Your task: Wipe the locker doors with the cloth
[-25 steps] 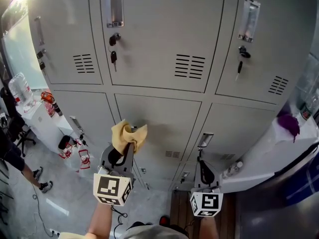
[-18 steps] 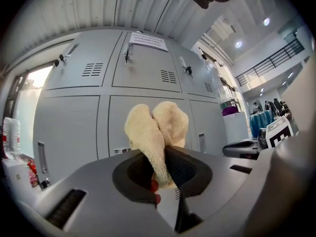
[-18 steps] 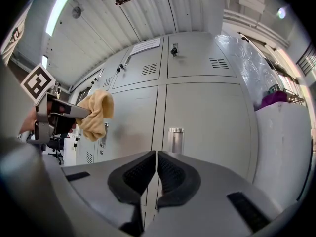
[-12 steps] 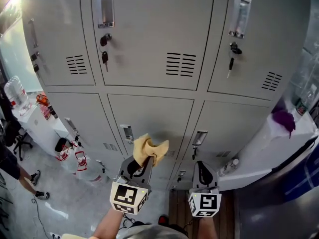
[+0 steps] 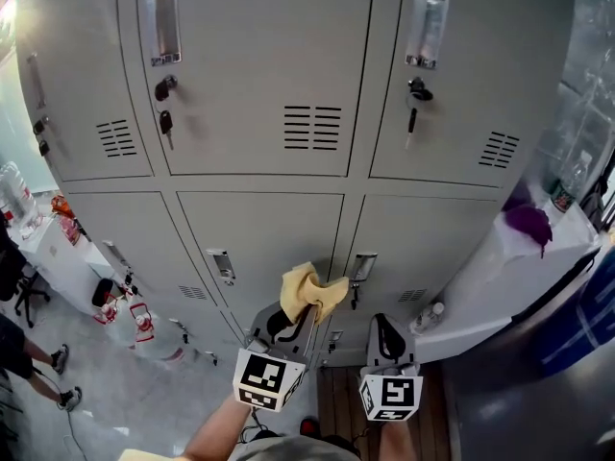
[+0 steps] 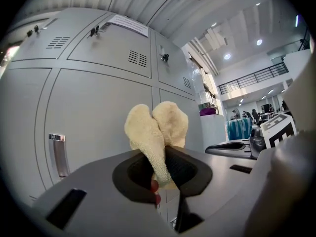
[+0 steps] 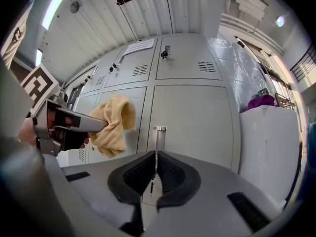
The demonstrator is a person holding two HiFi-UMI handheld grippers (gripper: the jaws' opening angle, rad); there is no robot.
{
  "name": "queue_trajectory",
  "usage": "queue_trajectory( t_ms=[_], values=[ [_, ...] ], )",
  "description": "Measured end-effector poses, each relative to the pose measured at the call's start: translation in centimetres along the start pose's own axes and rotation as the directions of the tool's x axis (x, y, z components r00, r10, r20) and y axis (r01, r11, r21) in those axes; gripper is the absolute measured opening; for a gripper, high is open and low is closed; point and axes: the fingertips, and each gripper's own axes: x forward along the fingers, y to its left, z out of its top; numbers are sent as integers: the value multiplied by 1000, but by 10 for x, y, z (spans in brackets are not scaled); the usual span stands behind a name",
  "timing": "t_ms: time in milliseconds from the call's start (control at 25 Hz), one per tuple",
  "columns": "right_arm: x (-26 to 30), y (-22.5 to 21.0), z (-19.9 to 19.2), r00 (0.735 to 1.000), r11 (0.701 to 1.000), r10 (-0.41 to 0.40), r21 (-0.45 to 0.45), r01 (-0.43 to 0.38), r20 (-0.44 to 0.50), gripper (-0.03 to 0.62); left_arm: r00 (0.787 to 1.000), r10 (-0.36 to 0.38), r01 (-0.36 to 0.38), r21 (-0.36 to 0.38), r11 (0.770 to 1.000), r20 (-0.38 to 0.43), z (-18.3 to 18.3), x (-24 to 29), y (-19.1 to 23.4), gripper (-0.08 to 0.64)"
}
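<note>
Grey locker doors fill the head view; the lower middle door [image 5: 259,238] and lower right door [image 5: 428,243] are nearest. A yellow cloth [image 5: 309,293] is bunched in my left gripper [image 5: 305,309], which is shut on it, low by the seam between those two doors. In the left gripper view the cloth [image 6: 157,130] stands up from the jaws; whether it touches the door [image 6: 98,112] cannot be told. My right gripper [image 5: 384,332] is shut and holds nothing, pointing at the lower right door's handle [image 7: 158,137]. The right gripper view shows the cloth [image 7: 112,125] at left.
Keys hang in the upper doors' locks [image 5: 165,121]. A white counter [image 5: 500,286] with a purple thing [image 5: 527,224] and a bottle [image 5: 430,317] juts out at right. Red-and-white items [image 5: 135,317] and a person's legs [image 5: 29,353] are at lower left.
My left gripper has carried the cloth rightward and down across the lower middle door, toward its right edge. The right gripper has stayed about where it was.
</note>
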Motion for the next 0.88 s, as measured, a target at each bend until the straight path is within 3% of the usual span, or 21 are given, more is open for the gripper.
queue_trajectory(
  t_ms=[280,880],
  values=[
    [1,-12,-3,1000,1000,-21,-3,21,-7,25,1000,-26,26,38,999,1,2,31,-7,76],
    [13,-18,-5,999,1000,-30,-7,30,-17,25,1000,-1,2,60,998,-20,-7,63,14,76]
  ],
)
